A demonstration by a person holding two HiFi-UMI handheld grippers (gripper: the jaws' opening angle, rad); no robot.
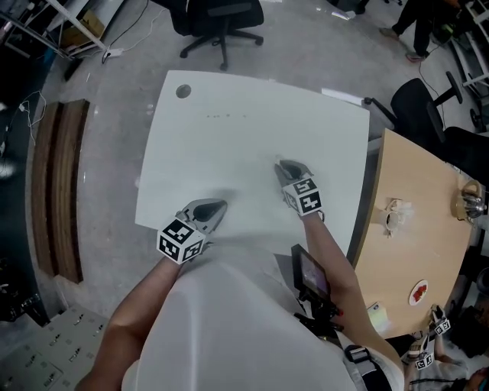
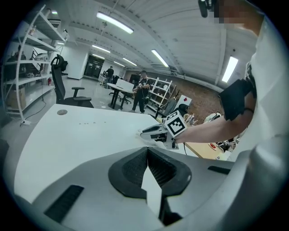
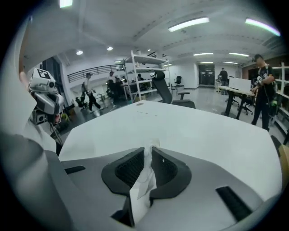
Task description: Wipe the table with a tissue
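Being requested: the state of the right gripper (image 3: pixel 148 151) (Operator)
A tissue (image 3: pixel 143 180) is being clamped between its jaws; the crumpled white sheet is being pinched along the pads and is protruding just past the tips (Inspector)
Where is the tissue being positioned? (Operator)
It is being held low over the white table (image 1: pixel 229 137), right of the middle; in the left gripper view its front edge is being shown at the surface, though contact cannot be confirmed (Inspector)
And the left gripper (image 2: pixel 147 151)? (Operator)
Its jaws are being pressed together at the tips with nothing between them; only the pale table top is being seen through the wedge-shaped gap behind them. It is being held over the near part of the table, apart from the right gripper (Inspector)
What is being noted around the table? (Operator)
A wooden table (image 1: pixel 412 221) is being seen just beside its right edge and an office chair (image 1: pixel 221 23) beyond its far edge (Inspector)
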